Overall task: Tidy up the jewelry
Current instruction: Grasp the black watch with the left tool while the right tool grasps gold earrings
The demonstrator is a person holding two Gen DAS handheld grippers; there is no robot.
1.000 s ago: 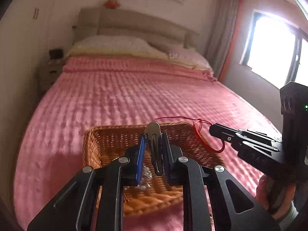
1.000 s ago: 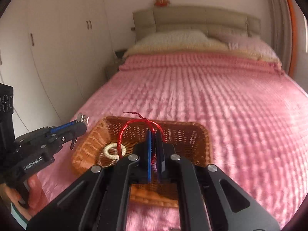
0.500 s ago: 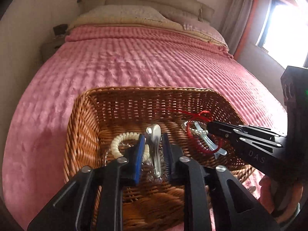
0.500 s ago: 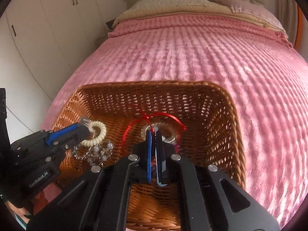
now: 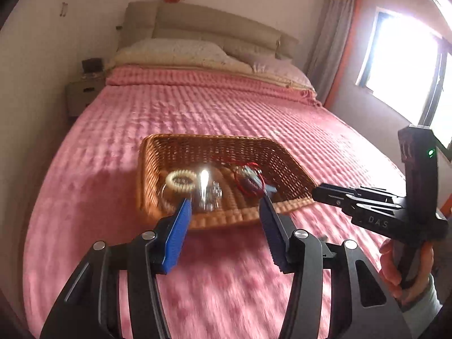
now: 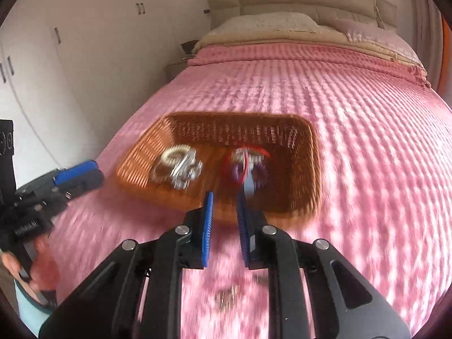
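Opening left tool point(image 5: 224, 207), opening right tool point(image 6: 225, 201), both empty, jewelry in basket point(image 5: 282, 207)

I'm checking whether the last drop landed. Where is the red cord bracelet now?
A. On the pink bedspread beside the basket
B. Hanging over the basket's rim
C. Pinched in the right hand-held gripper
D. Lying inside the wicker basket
D: the red cord bracelet lies inside the basket, on its right side, while the right hand-held gripper is opening with nothing between its pads.
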